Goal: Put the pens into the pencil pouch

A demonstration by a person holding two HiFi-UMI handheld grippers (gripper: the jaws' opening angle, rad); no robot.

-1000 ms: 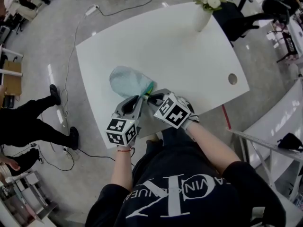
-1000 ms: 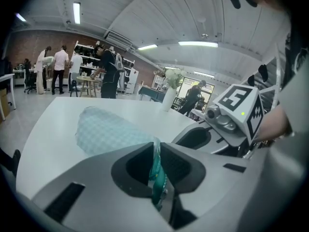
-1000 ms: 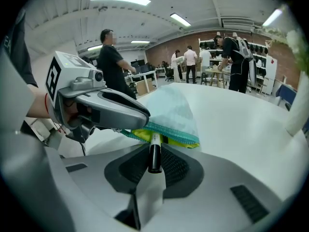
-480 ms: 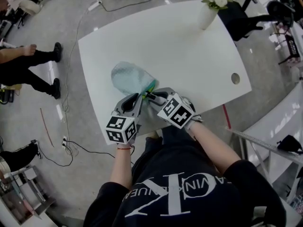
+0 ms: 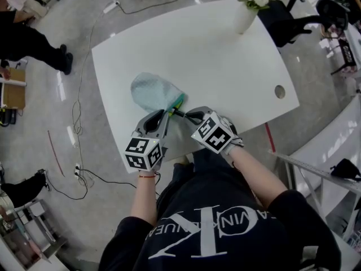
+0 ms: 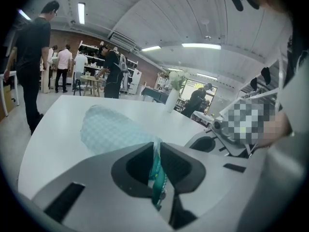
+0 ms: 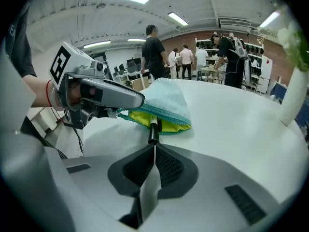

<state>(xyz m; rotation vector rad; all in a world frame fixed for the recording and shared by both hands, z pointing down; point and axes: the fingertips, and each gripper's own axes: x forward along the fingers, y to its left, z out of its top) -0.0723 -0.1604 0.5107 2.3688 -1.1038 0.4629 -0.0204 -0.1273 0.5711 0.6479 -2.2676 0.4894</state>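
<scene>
Left gripper [image 6: 155, 148] is clamped on the pencil pouch [image 5: 151, 92] by its teal zip edge, likely to keep the mouth open near the table's [image 5: 225, 49] near edge. Right gripper [image 7: 153, 146] – jaws just closed – pinches the pen [image 7: 153, 128] by its dark end, aimed into the yellow-lined mouth.

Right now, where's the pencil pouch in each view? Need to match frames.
Head view: pencil pouch left of centre, on the near half of the white table.
Left gripper view: left of centre at mid-height, its teal edge running down to bottom centre.
Right gripper view: centre, just above the middle, yellow lining showing.
Shared landmark: white vase of flowers.
</scene>
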